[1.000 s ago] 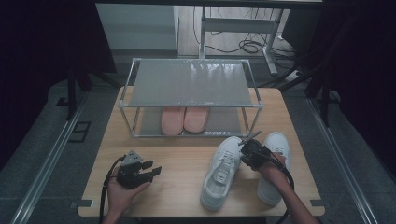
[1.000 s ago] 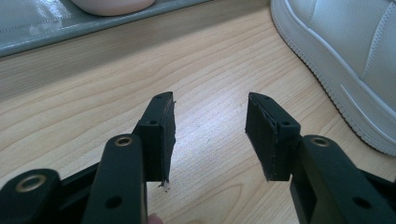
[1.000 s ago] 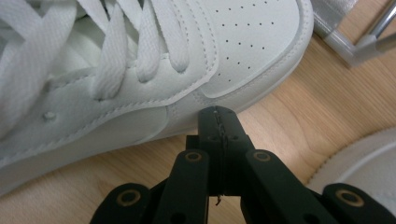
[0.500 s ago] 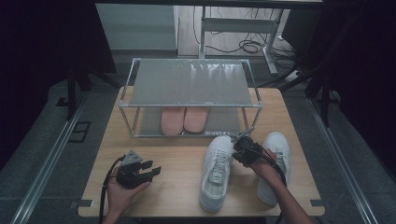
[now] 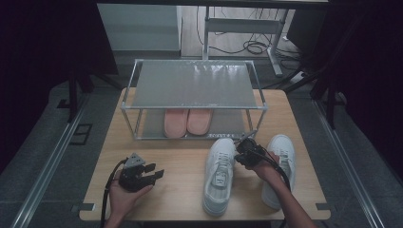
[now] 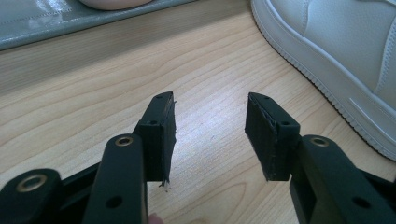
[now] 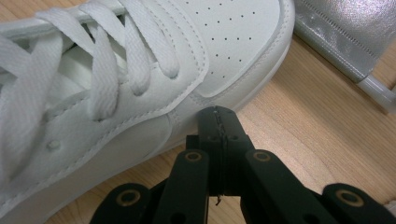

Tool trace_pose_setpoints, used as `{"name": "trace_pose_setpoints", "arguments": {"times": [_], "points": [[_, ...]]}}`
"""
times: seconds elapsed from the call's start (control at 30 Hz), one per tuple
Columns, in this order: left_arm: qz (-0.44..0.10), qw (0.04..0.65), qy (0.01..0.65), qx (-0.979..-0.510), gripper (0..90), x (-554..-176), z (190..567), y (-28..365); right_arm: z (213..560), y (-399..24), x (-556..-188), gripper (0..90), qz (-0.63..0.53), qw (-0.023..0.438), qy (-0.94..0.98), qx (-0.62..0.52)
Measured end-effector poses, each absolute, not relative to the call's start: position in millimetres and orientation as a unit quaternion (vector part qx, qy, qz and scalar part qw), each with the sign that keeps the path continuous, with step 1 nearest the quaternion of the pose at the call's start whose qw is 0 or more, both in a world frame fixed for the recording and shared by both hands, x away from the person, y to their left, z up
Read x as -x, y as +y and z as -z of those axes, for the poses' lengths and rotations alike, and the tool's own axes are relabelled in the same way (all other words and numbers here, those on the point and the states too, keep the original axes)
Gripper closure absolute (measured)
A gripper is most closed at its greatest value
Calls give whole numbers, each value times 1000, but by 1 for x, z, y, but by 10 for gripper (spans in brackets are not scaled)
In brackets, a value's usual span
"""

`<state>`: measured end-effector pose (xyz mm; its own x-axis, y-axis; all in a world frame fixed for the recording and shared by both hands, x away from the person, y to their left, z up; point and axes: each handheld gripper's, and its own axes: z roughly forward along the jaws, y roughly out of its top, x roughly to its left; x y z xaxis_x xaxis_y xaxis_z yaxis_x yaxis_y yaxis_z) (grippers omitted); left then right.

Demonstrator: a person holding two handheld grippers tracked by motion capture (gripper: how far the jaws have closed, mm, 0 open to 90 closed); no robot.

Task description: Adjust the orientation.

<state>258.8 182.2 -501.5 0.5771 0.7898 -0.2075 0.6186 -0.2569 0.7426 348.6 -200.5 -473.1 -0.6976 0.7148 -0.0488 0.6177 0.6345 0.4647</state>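
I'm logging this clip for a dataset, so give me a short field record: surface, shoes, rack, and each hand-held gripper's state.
surface: wooden table
shoes: two white sneakers, left sneaker and right sneaker, toes toward the rack
rack: two-tier shoe rack, pink slippers on its lower shelf
left hand-held gripper: open, nothing between its jaws, above bare table
right hand-held gripper: shut, empty, tips against the left sneaker's side near the toe

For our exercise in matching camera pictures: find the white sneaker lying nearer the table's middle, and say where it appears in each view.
High view: the white sneaker lies right of centre, toe toward the rack.
Left gripper view: its side fills the upper right corner.
Right gripper view: its laces and toe fill the upper left, the shut right hand-held gripper at its sole.
Shared landmark: the rack's silver lower shelf.
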Motion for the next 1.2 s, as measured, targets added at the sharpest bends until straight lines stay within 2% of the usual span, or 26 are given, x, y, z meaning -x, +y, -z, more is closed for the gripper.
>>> {"name": "trace_pose_setpoints", "arguments": {"times": [1.2], "points": [[-101, 409, 454, -785, 532, -261, 504, 187, 480, -142, -367, 900, -247, 94, 900, -346]]}}
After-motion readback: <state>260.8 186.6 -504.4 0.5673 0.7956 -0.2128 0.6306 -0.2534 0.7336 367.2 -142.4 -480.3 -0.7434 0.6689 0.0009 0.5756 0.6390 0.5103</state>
